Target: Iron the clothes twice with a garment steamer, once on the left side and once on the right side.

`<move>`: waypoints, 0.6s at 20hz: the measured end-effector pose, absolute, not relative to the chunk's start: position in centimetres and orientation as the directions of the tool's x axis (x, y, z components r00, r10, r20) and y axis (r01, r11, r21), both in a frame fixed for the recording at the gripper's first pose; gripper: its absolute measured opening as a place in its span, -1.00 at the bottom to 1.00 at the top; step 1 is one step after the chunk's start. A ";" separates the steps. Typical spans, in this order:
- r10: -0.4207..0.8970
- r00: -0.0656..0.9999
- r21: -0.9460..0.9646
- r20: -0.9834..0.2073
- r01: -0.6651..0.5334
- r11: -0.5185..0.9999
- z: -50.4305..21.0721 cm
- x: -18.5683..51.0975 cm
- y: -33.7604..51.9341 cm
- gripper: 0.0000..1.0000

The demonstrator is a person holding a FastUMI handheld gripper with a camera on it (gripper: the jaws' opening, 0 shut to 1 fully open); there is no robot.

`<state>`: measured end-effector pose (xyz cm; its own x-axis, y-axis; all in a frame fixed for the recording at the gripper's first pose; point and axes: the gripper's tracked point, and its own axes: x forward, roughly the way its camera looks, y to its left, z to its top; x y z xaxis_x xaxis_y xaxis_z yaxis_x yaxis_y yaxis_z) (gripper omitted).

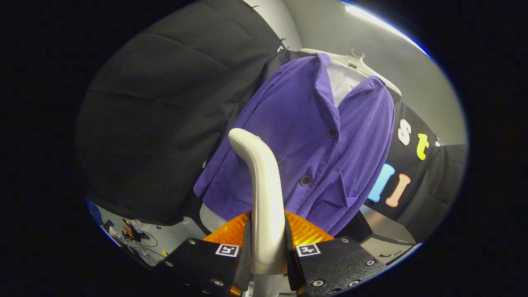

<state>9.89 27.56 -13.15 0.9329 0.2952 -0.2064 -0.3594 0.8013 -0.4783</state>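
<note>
Between the hand-held gripper (267, 251) fingers, clamped, the steamer handle (264, 194) hides, seemingly, the purple jacket's (305, 148) hem.

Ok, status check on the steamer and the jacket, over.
Tongs shut on steamer handle. Purple jacket hanging just beyond, buttoned. Nothing between steamer and jacket.

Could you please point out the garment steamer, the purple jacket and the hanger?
garment steamer (264, 194): gripper view, on its pale handle, clamped between the hand-held gripper (267, 247) fingers.
purple jacket (288, 136): gripper view, on its front panel.
hanger (358, 62): gripper view, on its neck.
</note>
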 end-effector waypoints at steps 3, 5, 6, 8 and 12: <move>0.296 0.919 -0.467 -0.261 -0.388 0.795 -14.9 8.8 27.3 -0.29; 0.294 0.908 -0.466 -0.300 -0.408 0.785 -17.4 7.1 27.1 -0.29; 0.291 0.903 -0.468 -0.317 -0.416 0.779 -18.2 7.2 26.6 -0.28; 0.273 0.893 -0.461 -0.359 -0.424 0.780 -20.0 7.3 25.4 -0.28; 0.240 0.866 -0.386 -0.438 -0.422 0.820 -22.7 5.3 21.8 -0.28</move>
